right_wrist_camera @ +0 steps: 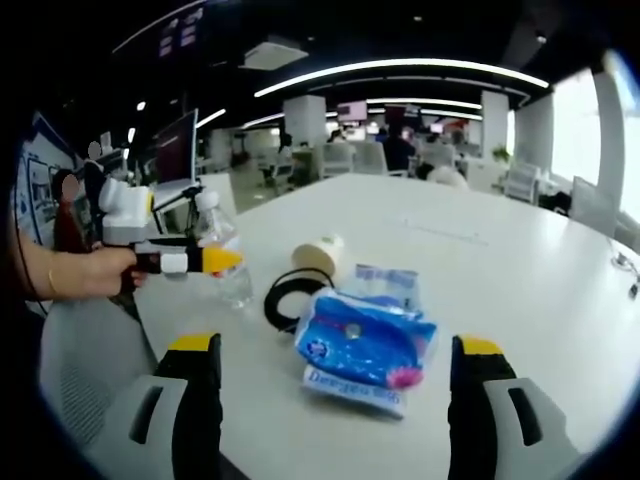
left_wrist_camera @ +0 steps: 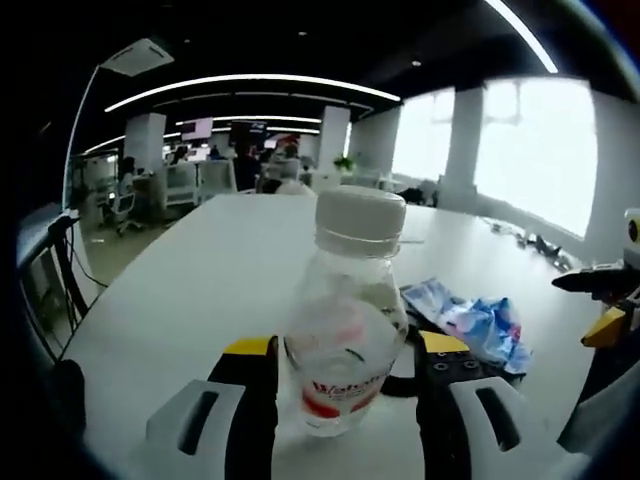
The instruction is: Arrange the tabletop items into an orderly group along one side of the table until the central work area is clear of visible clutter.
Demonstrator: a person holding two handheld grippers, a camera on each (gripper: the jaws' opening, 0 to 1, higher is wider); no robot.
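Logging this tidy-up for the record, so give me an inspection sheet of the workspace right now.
Surface: white table, mostly bare.
Job's things: clear bottle with white cap; blue tissue pack; tape roll; black cable coil.
Clutter: tissue pack, roll and coil bunched together mid-table.
Grippers: left claw shut on bottle; right claw open, tissue pack ahead.
Cables: black coil beside tissue pack; loose cables at far edge.
Surroundings: open office, desks, windows, people distant.
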